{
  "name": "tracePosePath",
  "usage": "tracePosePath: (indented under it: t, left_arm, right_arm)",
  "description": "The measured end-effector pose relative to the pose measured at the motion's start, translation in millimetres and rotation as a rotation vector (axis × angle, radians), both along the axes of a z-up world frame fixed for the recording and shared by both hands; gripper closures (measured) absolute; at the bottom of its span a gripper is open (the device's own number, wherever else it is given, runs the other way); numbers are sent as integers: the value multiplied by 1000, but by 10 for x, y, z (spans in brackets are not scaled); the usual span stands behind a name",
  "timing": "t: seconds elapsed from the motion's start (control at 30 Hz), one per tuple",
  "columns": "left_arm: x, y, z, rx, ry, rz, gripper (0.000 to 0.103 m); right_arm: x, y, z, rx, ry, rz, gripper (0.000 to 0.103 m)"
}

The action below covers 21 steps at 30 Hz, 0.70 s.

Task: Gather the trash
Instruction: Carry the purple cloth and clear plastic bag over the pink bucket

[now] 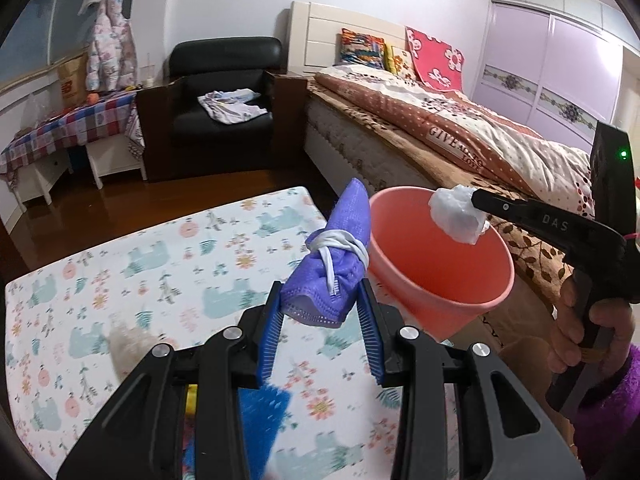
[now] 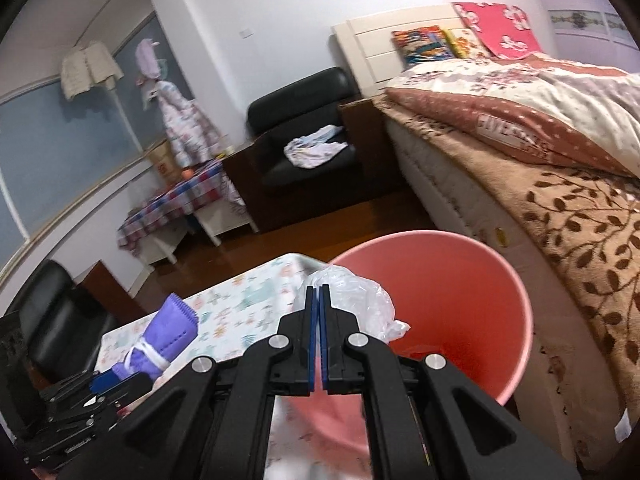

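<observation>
Fingers of my left gripper [image 1: 320, 316] pinch a rolled purple face mask [image 1: 336, 256] between their blue pads, part spread around its lower end; fingers of my right gripper [image 2: 319, 300] are pressed together on a crumpled white wad [image 2: 352, 300], which looks like thin plastic film from the right wrist view and like tissue from the left wrist view [image 1: 456, 216]; both pieces are airborne, neither yet released.

Progress, as I judge it: two items are picked up and carried to the pink bin [image 1: 440, 264]; the wad hangs over the bin's open mouth, the mask just beside its near-left rim; dropping both is what remains; the part of the bin's inside that shows looks empty, so collection seems at an early stage; a blurred pale scrap [image 1: 128, 344] on the patterned table [image 1: 120, 280] may be further trash, though I cannot tell what it is.

Orientation: the mask's long axis runs away from my left fingers, up and forward, its free tip tilted toward the far wall; white ear loops bind its middle.

Beyond: bed [image 1: 460, 132] to the right, black armchair [image 1: 224, 92] against the far wall.
</observation>
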<state>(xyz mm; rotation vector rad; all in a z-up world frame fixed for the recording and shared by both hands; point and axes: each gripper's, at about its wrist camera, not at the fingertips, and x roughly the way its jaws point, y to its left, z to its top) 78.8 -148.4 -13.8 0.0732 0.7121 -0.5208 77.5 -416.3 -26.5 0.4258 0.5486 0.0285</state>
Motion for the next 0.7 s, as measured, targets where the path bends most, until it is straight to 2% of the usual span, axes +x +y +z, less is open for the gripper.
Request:
tracePosePath:
  t: [0.23, 0.33, 0.4, 0.43, 0.7]
  left_arm:
    - [78, -268, -49, 16, 14, -37, 66]
    - [101, -380, -72, 24, 19, -56, 66]
    - [109, -442, -78, 28, 20, -64, 66]
    - [115, -474, -83, 30, 21, -68, 66]
    - [171, -684, -157, 54, 39, -75, 66]
  right_arm:
    - [79, -254, -170, 22, 40, -48, 101]
    - [92, -290, -216, 29, 49, -50, 90]
    - [92, -319, -226, 32, 48, -55, 68]
    - [82, -334, -230, 32, 43, -60, 65]
    - [13, -365, -207, 39, 30, -58, 59]
